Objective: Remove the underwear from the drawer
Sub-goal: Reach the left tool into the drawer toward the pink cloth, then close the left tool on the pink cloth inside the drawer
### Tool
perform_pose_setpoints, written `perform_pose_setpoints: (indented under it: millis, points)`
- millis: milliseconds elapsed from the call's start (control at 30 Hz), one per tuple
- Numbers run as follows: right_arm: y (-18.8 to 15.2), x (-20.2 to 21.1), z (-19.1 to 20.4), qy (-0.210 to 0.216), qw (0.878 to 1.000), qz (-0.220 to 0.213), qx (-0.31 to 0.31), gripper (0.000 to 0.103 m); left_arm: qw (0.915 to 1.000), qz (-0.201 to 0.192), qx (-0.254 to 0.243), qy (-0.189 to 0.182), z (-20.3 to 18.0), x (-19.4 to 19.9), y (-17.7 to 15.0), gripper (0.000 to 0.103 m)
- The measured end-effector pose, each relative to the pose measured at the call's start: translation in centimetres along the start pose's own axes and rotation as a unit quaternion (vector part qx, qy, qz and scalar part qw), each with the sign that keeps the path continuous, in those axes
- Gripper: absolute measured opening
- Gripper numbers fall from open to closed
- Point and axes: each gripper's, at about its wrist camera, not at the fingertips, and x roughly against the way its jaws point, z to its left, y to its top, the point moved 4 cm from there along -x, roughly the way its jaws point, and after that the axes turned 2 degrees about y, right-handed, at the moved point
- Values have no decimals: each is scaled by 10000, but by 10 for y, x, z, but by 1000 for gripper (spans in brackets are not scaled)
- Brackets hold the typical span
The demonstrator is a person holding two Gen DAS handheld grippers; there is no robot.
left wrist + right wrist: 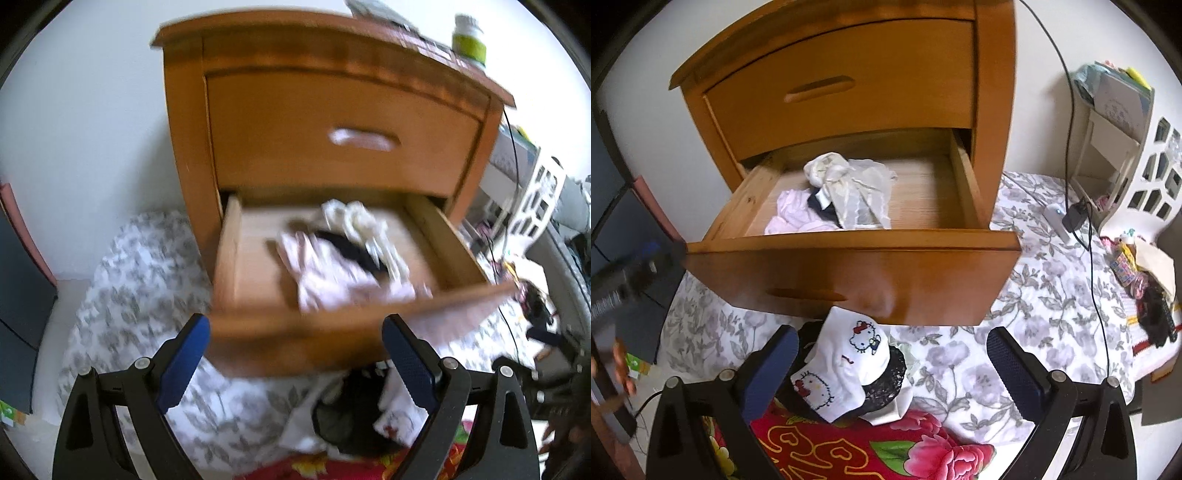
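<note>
The wooden nightstand's lower drawer [849,266] stands pulled out. Inside it lie a cream lace piece [853,192], a dark piece [822,210] and a pale pink piece [794,214]; the same heap [343,254] shows blurred in the left wrist view. My left gripper [295,354] is open and empty, just in front of the drawer's front board [295,332]. My right gripper [892,365] is open over the bedding below the drawer. A white cartoon-cat underwear [838,373] lies loose on black lace [886,384], close to the left finger [772,373].
Grey floral bedding [1034,302] spreads around the nightstand, with a red flowered cloth [857,446] near me. A black cable [1089,240] and charger cross the bedding to the right, by a white rack [1137,158]. A green-labelled bottle [469,40] stands on the nightstand top.
</note>
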Motion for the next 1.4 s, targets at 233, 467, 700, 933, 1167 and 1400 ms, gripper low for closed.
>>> perform_pose_setpoints:
  millis: [233,467,700,933,1167,1400]
  points:
    - [-3,-9,-12,8,9998,129,-123,103,9987,-395,21,-306,7,-1,51,103]
    - [-6,-12,-15,89,9997,163,-136,103,9989,32,-189,-431,-4,-30,78,103]
    - [-7,-16,-23,70,9995,204,-228,103,9942,1035,-206,-208,-4,-86,89,103]
    - [-9,-23,-22,136,9993,268,-223,103,9816,1888,-196,-219,-13,-131,73,102]
    - [-10,-27,-24,162,9990,323,-250,103,9687,2467,-236,-171,-23,-167,54,82]
    - [-11,-28,-24,178,9990,324,-240,103,9562,2902,-263,-259,-30,-188,38,71]
